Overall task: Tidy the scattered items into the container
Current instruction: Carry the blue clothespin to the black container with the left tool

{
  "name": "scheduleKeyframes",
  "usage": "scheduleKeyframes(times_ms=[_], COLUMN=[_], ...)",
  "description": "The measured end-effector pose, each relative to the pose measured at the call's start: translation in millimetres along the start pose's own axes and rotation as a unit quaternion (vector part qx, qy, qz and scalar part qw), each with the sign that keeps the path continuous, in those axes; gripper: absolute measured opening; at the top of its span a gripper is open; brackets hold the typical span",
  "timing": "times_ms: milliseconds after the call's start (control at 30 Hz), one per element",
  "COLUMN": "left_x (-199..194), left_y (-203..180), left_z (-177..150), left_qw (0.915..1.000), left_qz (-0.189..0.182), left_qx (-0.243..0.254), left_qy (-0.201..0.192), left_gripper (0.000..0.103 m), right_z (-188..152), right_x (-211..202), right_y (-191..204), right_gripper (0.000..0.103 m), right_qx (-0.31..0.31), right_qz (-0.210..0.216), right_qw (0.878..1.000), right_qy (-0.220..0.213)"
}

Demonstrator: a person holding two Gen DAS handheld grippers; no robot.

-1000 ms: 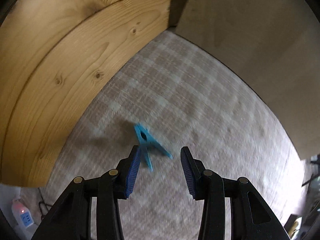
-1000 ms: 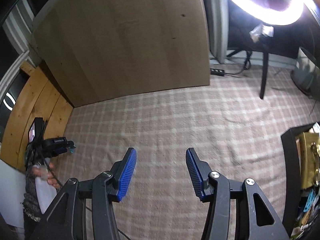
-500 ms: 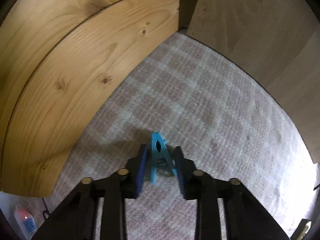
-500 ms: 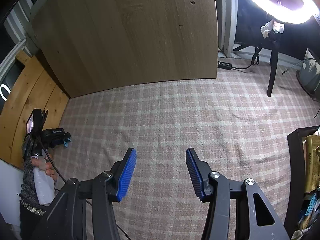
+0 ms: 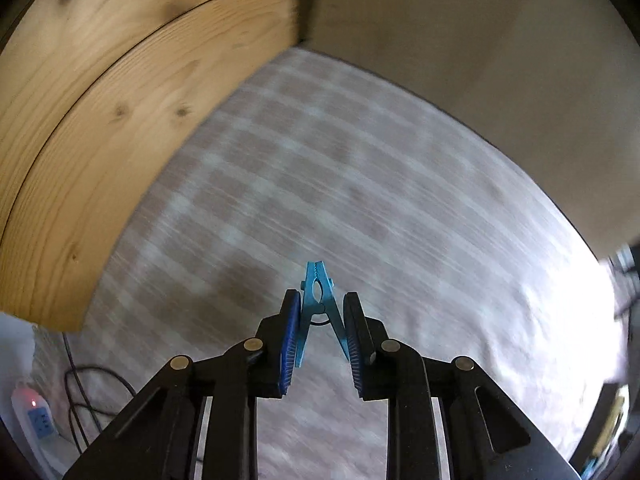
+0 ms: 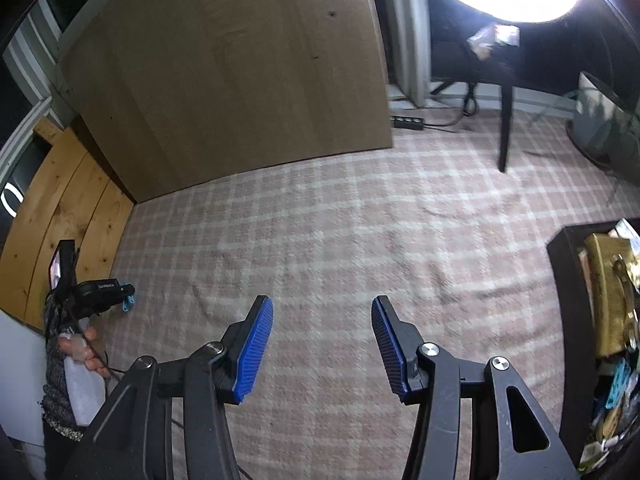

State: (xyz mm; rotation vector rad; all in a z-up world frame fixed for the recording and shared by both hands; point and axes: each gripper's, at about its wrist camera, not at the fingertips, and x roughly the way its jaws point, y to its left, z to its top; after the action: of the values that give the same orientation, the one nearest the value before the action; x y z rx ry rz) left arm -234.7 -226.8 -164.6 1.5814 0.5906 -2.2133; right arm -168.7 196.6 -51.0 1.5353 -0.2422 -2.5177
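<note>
The left gripper (image 5: 322,326) has its blue pads clamped on a blue clothespin (image 5: 318,304), one pad against each splayed handle leg, and carries it above the checked cloth (image 5: 360,168); from the right wrist view the peg looks clear of the cloth, near the pine board (image 6: 60,216) at the far left of the scene; the right gripper (image 6: 322,344) hangs with its jaws wide apart and nothing between them; the dark container (image 6: 560,304) sits at the right edge, already holding odds and ends; to do this step well I would say the peg wants carrying level across to that box with the squeeze kept steady, since pressing the legs harder may open its mouth and let it twist or slip; release is best right over the open top, low; the peg's long axis runs along the fingers, its toothed mouth pointing away from the hand and its two legs spreading back toward the palm
</note>
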Motion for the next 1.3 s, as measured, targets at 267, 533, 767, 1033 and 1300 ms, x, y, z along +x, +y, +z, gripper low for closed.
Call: scheduleKeyframes(times_ms=[267,533,767,1033,1300], left_x=[-41,-105,-145,-135,-123], left_y=[-122,-275,-399,-470,-472], left_z=[-54,-159,-268,-338,-362], left_qw=[0.9866,0.9402,0.8859,0.85,0.8346], left_qz=[-0.075,-0.169,-0.236,-0.263,-0.216], left_qx=[0.144,0.295,0.399,0.451,0.504], left_qy=[-0.014,-0.012,0.018,0.068,0.055], left_gripper=[0.024,0.024,0.024,0.018,0.018], right_z=[-39,-81,-130,-173,-198], right_x=[-35,-74,-122,-170,-185], right_y=[-71,-149,-228,-294,-325], right_gripper=[0.048,0.048,0.048,0.048,0.048], right_qx=[0.072,0.143,0.207,0.274,0.308], right_qz=[-0.015,-0.033,-0.065,-0.098,-0.109], right_qw=[0.997,0.989,0.975,0.953,0.941], right_qy=[-0.01,-0.034,-0.053,-0.079,-0.088])
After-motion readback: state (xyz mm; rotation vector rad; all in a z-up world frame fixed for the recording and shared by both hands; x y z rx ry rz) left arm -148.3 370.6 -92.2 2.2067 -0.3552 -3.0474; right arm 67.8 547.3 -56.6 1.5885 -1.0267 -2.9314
